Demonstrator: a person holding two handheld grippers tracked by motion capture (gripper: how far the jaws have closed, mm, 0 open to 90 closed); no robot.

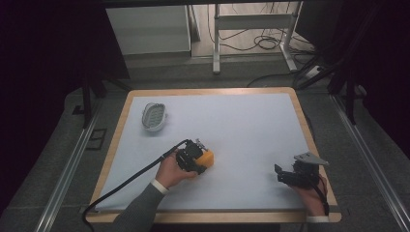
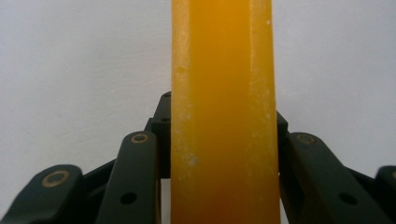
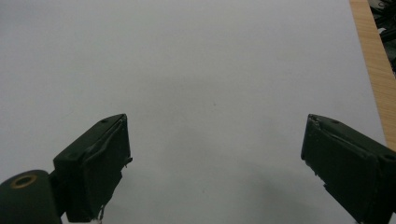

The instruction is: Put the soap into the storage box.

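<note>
Down at about six o'clock on the worktop point(image 1: 251, 121), slightly toward seven, the left claw point(image 1: 197, 159) is clamped on an orange block point(image 1: 207, 158). From the high view the block pokes out of the claw's far side toward one o'clock, resting on or just above the white sheet; which of the two is not clear. The left hand point(image 1: 170, 173) wraps the claw's body from behind, and a black cable point(image 1: 130, 180) trails from it toward the seven o'clock corner. In the left gripper view the orange block point(image 2: 223, 112) stands as a tall bar running from six to twelve o'clock, dead centre, with a black jaw pressed against each flank and pale scuffs along its edges.

The right claw point(image 1: 285, 175) sits near four o'clock on the worktop, well apart from the block, held by the right hand point(image 1: 312, 193), with a grey three-cornered plate point(image 1: 311, 158) on top. In the right gripper view the right claw point(image 3: 215, 158) has its jaws spread wide, with bare white sheet between them and a strip of wooden edge point(image 3: 371, 60) at two o'clock.

A small white oval dish point(image 1: 154, 117) lies near ten o'clock, well apart from both claws.
</note>
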